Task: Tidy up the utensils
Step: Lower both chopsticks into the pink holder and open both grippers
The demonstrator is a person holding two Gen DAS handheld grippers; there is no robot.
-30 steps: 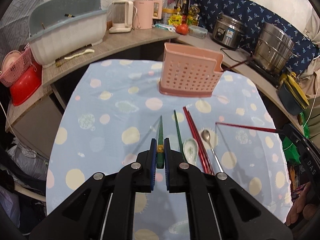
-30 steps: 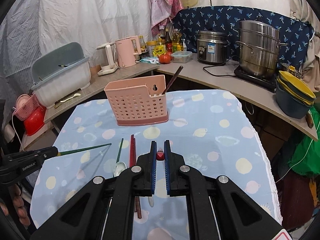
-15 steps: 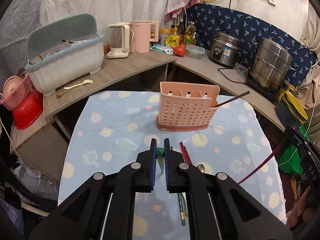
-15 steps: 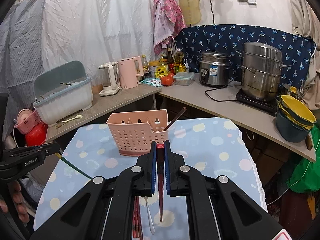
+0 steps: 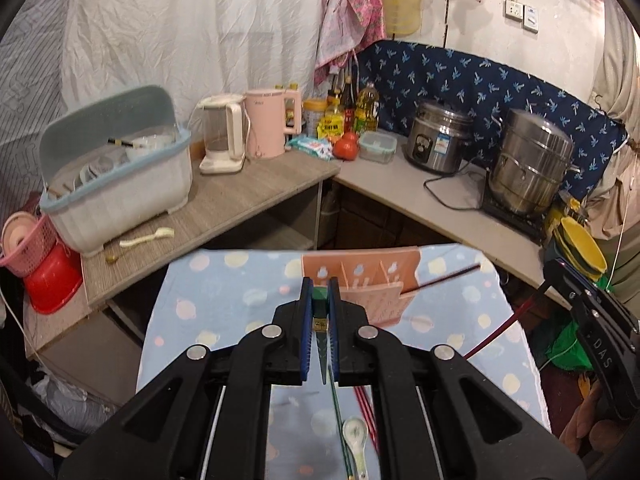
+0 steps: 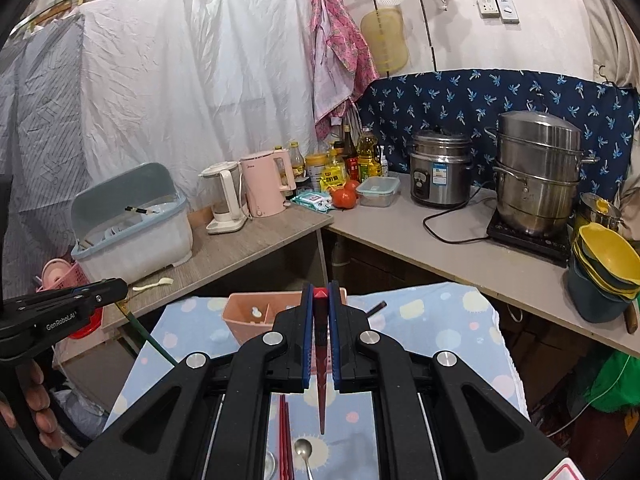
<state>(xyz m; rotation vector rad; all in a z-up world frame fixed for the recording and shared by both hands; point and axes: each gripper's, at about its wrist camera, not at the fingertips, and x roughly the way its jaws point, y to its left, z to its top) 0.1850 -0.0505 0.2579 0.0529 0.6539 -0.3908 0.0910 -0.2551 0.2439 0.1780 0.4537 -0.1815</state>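
Note:
My left gripper is shut on the top of a green chopstick, which hangs tip-down above the dotted blue tablecloth. My right gripper is shut on a red chopstick held the same way. Just beyond both stands the pink slotted utensil holder, with a dark chopstick leaning out of its right side. Below on the cloth lie another green chopstick, a ceramic spoon, red chopsticks and a metal spoon.
An L-shaped counter wraps behind the table. On it are a lidded dish bin, two kettles, bottles, a rice cooker, a steamer pot and stacked bowls. A person's fingers show at the left.
Both grippers have risen with their chopsticks. The sticks swung from lying forward over the cloth to hanging tip-down. The holder now sits lower in both views, partly behind the fingers.

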